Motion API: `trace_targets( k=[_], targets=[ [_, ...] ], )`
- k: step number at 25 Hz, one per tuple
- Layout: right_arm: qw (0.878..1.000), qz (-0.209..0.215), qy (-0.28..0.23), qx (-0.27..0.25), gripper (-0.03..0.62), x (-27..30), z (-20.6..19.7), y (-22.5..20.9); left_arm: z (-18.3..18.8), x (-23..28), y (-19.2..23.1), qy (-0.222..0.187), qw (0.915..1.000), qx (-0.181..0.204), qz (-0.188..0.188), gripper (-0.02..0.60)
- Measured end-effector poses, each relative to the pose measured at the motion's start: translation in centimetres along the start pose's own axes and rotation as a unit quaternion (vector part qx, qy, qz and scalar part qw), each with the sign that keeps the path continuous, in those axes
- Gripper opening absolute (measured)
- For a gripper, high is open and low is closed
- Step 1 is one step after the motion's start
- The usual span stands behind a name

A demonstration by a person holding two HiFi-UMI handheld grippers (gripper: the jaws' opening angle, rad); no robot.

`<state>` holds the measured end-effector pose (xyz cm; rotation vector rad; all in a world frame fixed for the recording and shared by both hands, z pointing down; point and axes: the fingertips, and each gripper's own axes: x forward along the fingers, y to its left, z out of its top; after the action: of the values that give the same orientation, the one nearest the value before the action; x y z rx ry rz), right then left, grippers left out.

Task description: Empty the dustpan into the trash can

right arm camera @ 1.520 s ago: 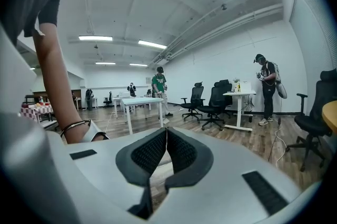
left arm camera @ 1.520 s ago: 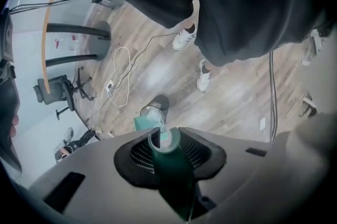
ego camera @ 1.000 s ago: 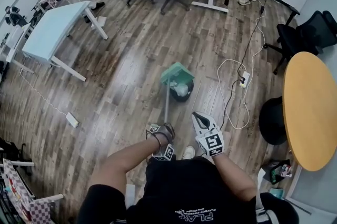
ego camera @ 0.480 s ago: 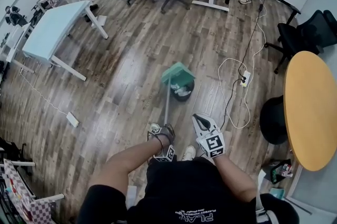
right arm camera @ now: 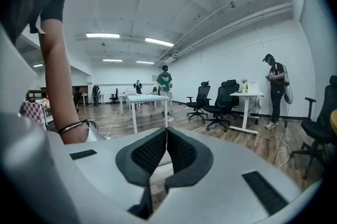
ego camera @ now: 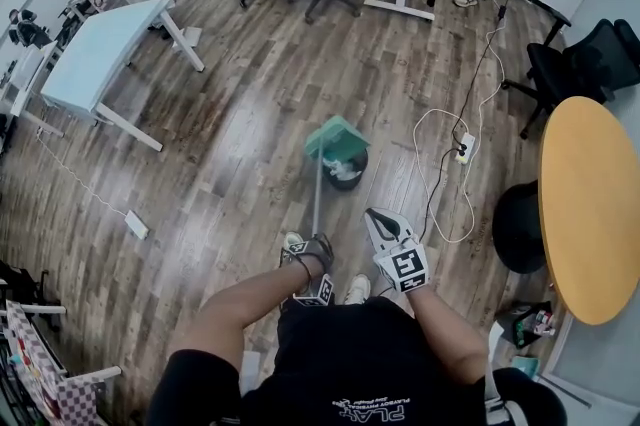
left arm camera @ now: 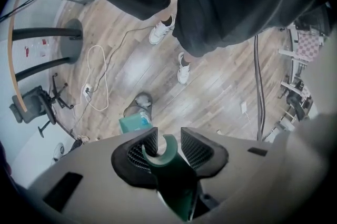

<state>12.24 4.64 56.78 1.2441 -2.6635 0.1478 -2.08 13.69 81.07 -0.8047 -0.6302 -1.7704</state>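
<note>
A green long-handled dustpan [ego camera: 335, 139] hangs tipped over a small black trash can [ego camera: 347, 170] with crumpled paper inside. Its pale pole [ego camera: 317, 204] runs back to my left gripper [ego camera: 308, 252]. In the left gripper view the green handle end [left arm camera: 167, 165] sits between the pads of my left gripper [left arm camera: 168, 140], whose jaws are opening while still closed on it. Far below it lie the dustpan's pan [left arm camera: 135, 122] and the trash can [left arm camera: 139, 103]. My right gripper [ego camera: 381, 221] hovers to the right of the pole. In its own view my right gripper [right arm camera: 166, 136] is shut and empty.
A white power strip [ego camera: 466, 149] and looping cable [ego camera: 440, 204] lie right of the can. A round yellow table [ego camera: 590, 204], office chairs [ego camera: 590, 64] and white desks [ego camera: 100, 54] ring the wooden floor. People stand at the far edges. My shoes [ego camera: 357, 289] are near the pole.
</note>
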Motion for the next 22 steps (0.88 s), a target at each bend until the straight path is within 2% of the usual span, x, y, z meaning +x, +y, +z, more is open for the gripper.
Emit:
trace_targets(
  k=[5,8,13,18,20,22],
  targets=[
    [1.0,-0.009,-0.003,0.013,0.025,-0.3,-0.5,-0.8,0.7,-0.1,-0.1,-0.003,1.0,-0.008,-0.004,0.146],
    [1.0,-0.008,-0.002,0.014,0.024,-0.1,-0.7,-0.6,-0.4,0.7,0.1,0.008,0.9999,-0.008,-0.004,0.147],
    [1.0,-0.008,-0.002,0.014,0.023,-0.3,-0.8,-0.4,0.5,0.1,0.4,-0.004,0.9999,-0.011,-0.007,0.147],
    [1.0,-0.013,-0.004,0.02,0.025,-0.4,-0.6,-0.8,0.5,0.6,-0.4,0.002,0.9999,0.001,-0.014,0.149],
    [1.0,-0.015,-0.004,0.02,0.025,-0.5,-0.7,-1.0,0.4,0.7,-0.4,-0.004,0.9998,-0.01,-0.014,0.149],
    [1.0,-0.018,-0.004,0.021,0.025,-0.5,-0.8,-1.3,0.1,0.6,0.1,-0.015,0.9992,-0.037,-0.006,0.147]
  ],
)
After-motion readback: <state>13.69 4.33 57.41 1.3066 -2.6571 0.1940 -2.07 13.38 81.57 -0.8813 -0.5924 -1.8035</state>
